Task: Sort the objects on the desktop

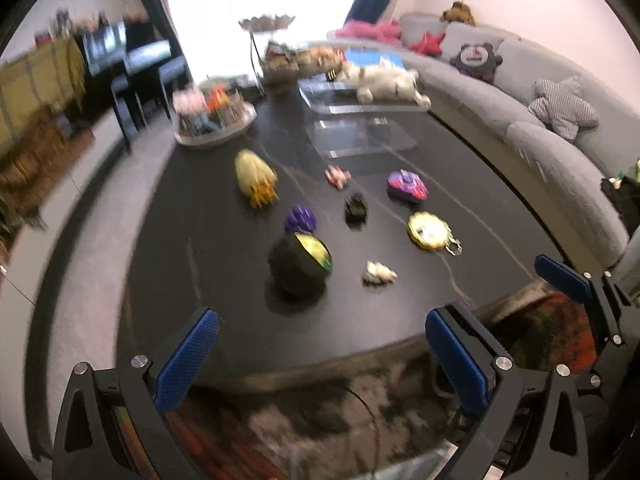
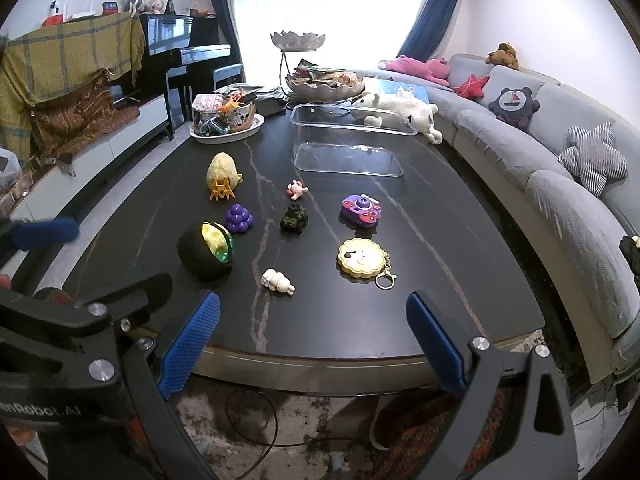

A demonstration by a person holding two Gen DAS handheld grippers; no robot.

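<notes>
Right wrist view: toys spread across the counter point(image 2: 460, 280).
Both hand-held grippers, left point(image 1: 322, 354) and right point(image 2: 313, 338), hang released, grasping nothing.

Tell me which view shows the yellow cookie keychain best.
The right wrist view: the yellow cookie keychain is sharp there, its face pattern and metal ring plain on the dark table. The left wrist view shows it too, but motion-blurred, its details smeared.

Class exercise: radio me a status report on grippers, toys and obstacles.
Left gripper and right gripper open, empty, short of the table. Toys untouched; clear bin empty. Path unobstructed.
</notes>
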